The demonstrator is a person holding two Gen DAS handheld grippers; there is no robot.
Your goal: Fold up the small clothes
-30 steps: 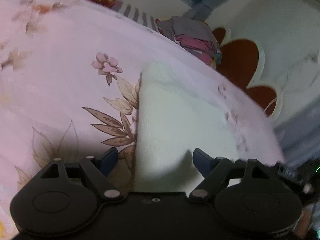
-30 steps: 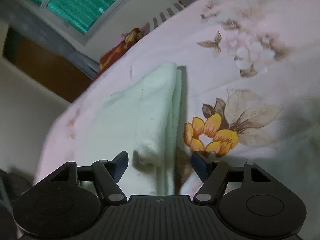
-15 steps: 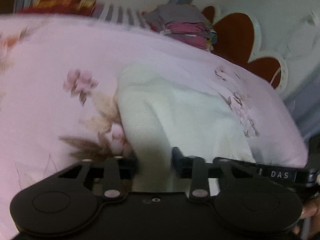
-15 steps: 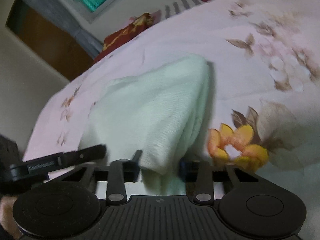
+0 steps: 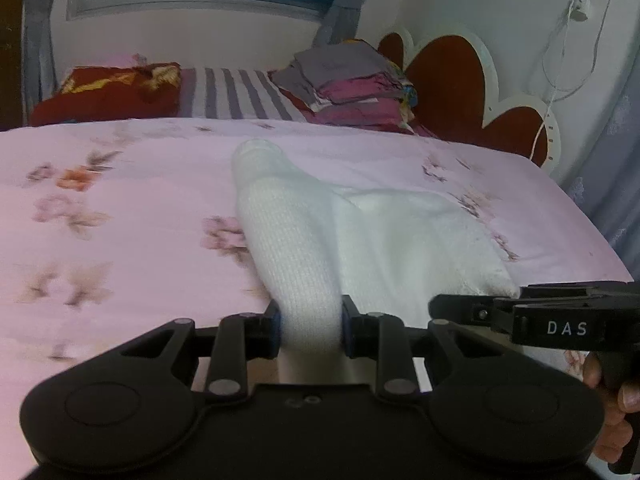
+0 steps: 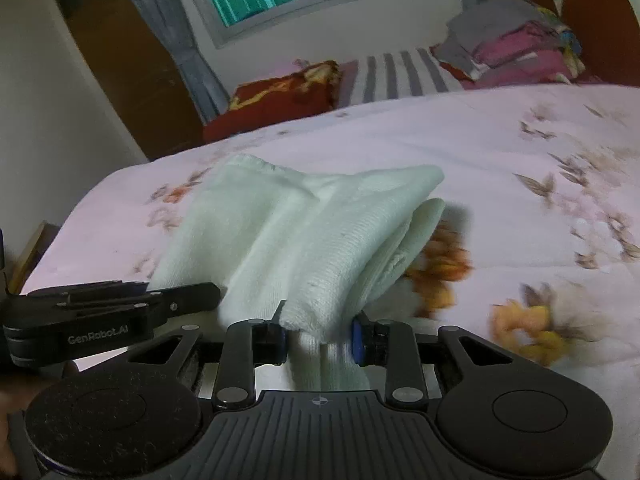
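A small white knit garment (image 5: 320,240) lies partly folded on the pink floral bedspread (image 5: 120,200). My left gripper (image 5: 310,330) is shut on its near left edge and lifts it. My right gripper (image 6: 320,336) is shut on the near right edge of the same garment (image 6: 312,232), which hangs in a raised fold between the two. The right gripper also shows at the right in the left wrist view (image 5: 520,312). The left gripper shows at the left in the right wrist view (image 6: 120,304).
A stack of folded clothes (image 5: 352,80) sits at the far side of the bed by a red and white headboard (image 5: 460,76). A red pillow (image 5: 108,92) and a striped sheet (image 5: 236,96) lie along the wall under the window.
Both grippers closed on the garment's near edge and raised it off the bedspread. The views tilted up, and the far wall and window came into sight.
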